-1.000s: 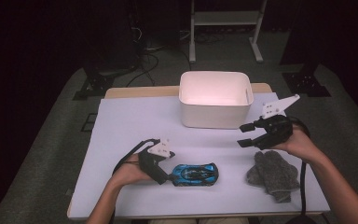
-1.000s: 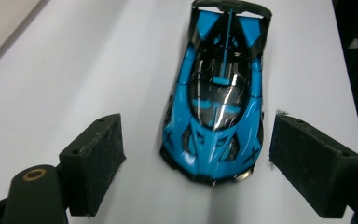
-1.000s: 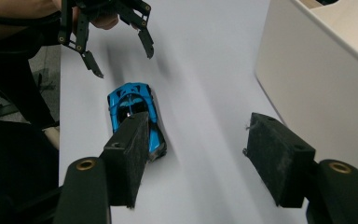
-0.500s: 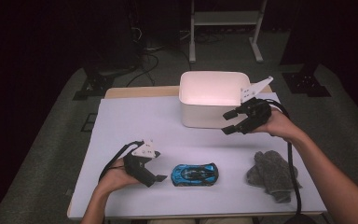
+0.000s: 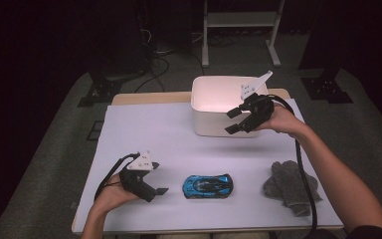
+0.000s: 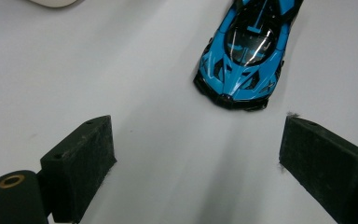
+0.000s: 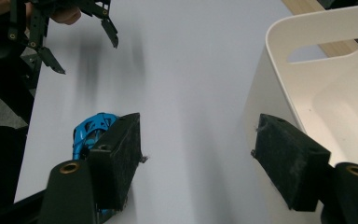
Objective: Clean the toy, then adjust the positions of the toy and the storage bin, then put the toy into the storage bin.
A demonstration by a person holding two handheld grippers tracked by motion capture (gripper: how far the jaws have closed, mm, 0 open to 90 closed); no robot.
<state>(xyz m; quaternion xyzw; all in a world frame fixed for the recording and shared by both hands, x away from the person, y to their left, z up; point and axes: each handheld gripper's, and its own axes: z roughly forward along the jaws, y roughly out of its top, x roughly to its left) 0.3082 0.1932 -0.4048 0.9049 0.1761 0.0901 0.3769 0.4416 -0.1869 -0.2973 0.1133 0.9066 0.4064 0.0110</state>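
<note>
Claws have just been opening, both empty: left claw (image 5: 155,190) sits just left of the blue car (image 5: 208,185) on the near surface (image 5: 169,144); right claw (image 5: 234,121) hovers by the white bin (image 5: 219,107). Centre the car between the left pads before closing.

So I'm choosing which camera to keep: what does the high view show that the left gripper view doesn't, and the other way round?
High view alone: the grey cloth, the right claw held open by the white bin's front wall, and the person's forearms. Left gripper view alone: a close look at the left claw's black pads, open with nothing between them. Both: the blue toy car and the white table surface.
</note>
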